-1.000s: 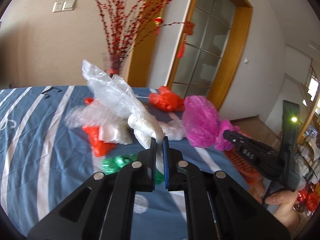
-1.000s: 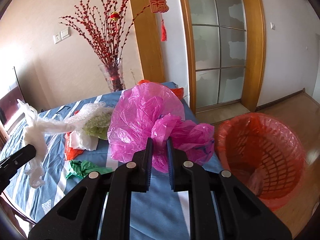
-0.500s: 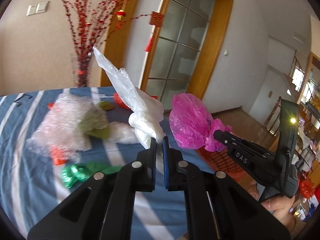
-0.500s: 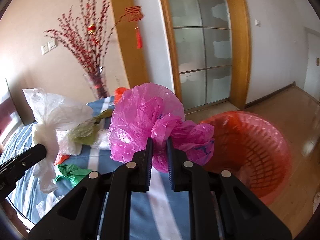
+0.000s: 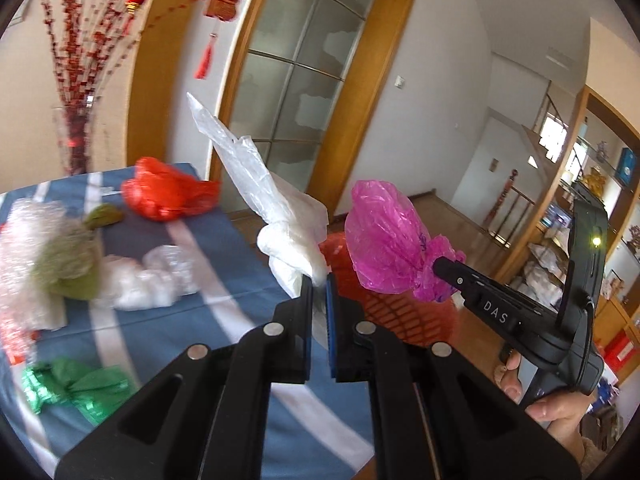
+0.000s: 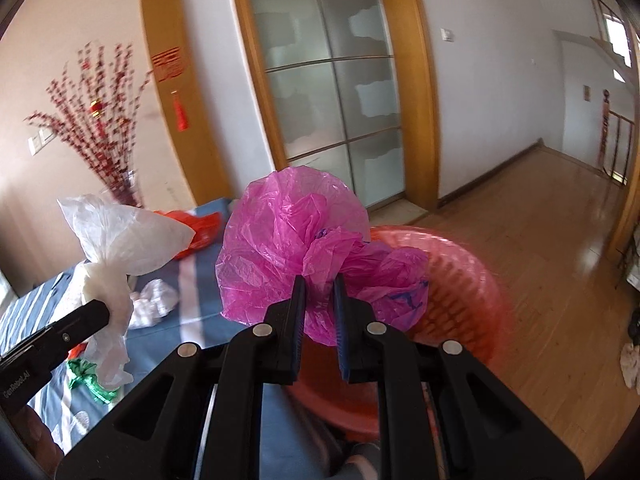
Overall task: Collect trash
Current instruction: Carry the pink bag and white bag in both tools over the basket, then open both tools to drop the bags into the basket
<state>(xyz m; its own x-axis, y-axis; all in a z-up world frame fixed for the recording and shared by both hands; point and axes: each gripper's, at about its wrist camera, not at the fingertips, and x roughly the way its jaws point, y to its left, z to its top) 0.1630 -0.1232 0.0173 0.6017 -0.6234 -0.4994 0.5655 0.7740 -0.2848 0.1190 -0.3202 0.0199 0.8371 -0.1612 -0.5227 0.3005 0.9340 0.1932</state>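
Left wrist view first: the left gripper (image 5: 319, 280) is clamped down on the bunched neck of a white plastic bag (image 5: 280, 216), which sticks up and off to the left above the fingertips, lifted clear of the table (image 5: 224, 264). Just right of that white bag is the pink plastic bag (image 5: 384, 236), pinched by the right gripper (image 5: 440, 264), with a hand (image 5: 560, 408) on its grip lower right. Behind and below both bags, past the table's edge, you can see a bit of the red basket (image 5: 384, 308). Left of the white bag, lying on the striped blue cloth: a red bag (image 5: 168, 192), a clear crumpled bag (image 5: 148, 280), bubble wrap with an olive-green wad (image 5: 68, 264), and a green wrapper (image 5: 76, 388) nearest the camera. Right wrist view: the right gripper (image 6: 319, 284) is squeezed onto the twisted middle of the pink bag (image 6: 288, 240), which hangs in the air over the near-left rim of the red basket (image 6: 452, 280); the basket itself is blurry. Left of the basket, the left gripper (image 6: 96, 312) holds the white bag (image 6: 120, 240) up above the table (image 6: 208, 280), well short of the basket. The green wrapper (image 6: 86, 376) and red bag (image 6: 200, 228) sit on the table further left.
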